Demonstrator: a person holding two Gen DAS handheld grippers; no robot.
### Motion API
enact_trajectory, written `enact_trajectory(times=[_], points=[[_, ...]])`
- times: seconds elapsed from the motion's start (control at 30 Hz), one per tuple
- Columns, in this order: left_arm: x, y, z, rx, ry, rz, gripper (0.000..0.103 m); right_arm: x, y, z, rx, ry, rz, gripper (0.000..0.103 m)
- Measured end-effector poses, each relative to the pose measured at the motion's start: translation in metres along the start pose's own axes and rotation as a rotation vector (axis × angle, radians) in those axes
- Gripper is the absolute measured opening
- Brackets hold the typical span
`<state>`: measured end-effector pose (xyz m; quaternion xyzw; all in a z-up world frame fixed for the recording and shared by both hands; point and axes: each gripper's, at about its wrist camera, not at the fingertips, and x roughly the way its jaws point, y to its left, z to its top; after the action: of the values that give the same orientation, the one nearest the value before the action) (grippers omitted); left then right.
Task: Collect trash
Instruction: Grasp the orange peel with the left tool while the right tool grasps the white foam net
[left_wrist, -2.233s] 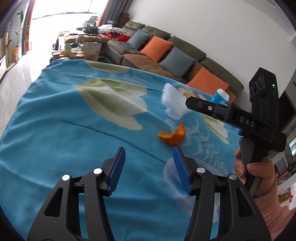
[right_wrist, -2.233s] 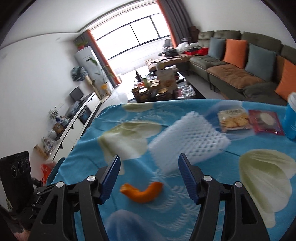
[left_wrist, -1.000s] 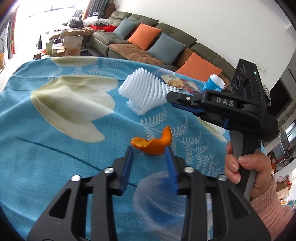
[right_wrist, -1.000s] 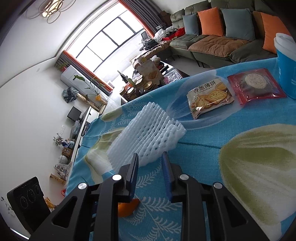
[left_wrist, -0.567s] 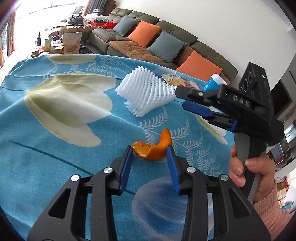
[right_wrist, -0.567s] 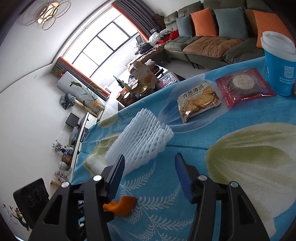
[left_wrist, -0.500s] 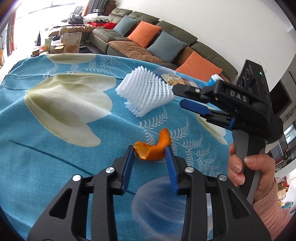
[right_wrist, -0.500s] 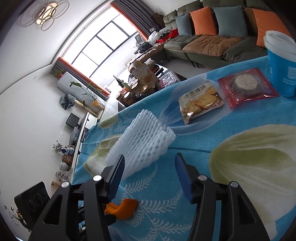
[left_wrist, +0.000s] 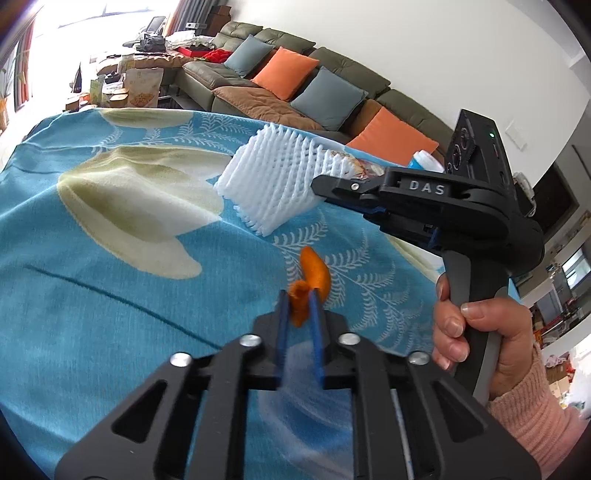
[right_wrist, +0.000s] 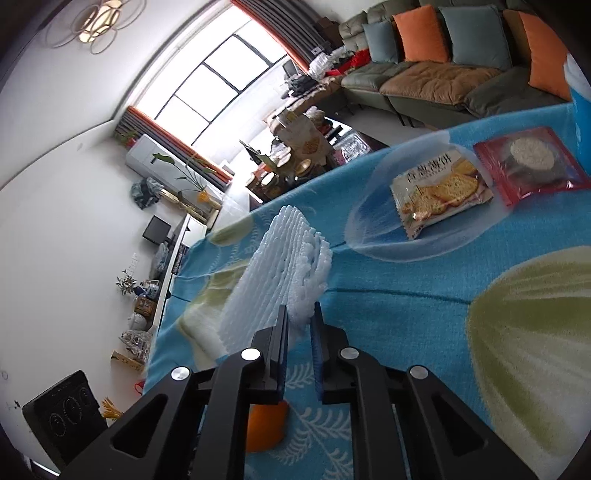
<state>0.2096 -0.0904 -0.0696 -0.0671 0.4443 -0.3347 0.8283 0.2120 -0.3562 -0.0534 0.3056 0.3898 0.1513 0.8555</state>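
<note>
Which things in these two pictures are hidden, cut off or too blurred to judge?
- Orange peel: right wrist view shows only a patch below the right gripper; left view blurs the end between the left gripper's jaws.
- Blue cup: cut by the right wrist view's edge.
- Foam net: its far corner is hidden behind the right gripper in the left wrist view.
- No trash bin appears in either view.

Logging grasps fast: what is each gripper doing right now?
Left gripper: shut on the orange peel.
Right gripper: shut on an edge of the white foam net.
</note>
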Motion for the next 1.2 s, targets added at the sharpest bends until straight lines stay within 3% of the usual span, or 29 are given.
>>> enact_trajectory(times=[0.3,0.67,1.2], points=[[-0.012,-0.001,-0.012,0.008,-0.016,0.003,0.005,-0.026,0.005,-0.012,-0.038,-0.031,0.042,0.010],[-0.002,-0.012,-0.013,0.041,0.024,0.045,0.010,-0.022,0.001,-0.028,-0.037,0.017,0.044,0.010],[-0.016,-0.022,-0.022,0.066,0.004,0.006,0.005,-0.031,0.008,-0.042,-0.059,0.015,0.074,0.010]])
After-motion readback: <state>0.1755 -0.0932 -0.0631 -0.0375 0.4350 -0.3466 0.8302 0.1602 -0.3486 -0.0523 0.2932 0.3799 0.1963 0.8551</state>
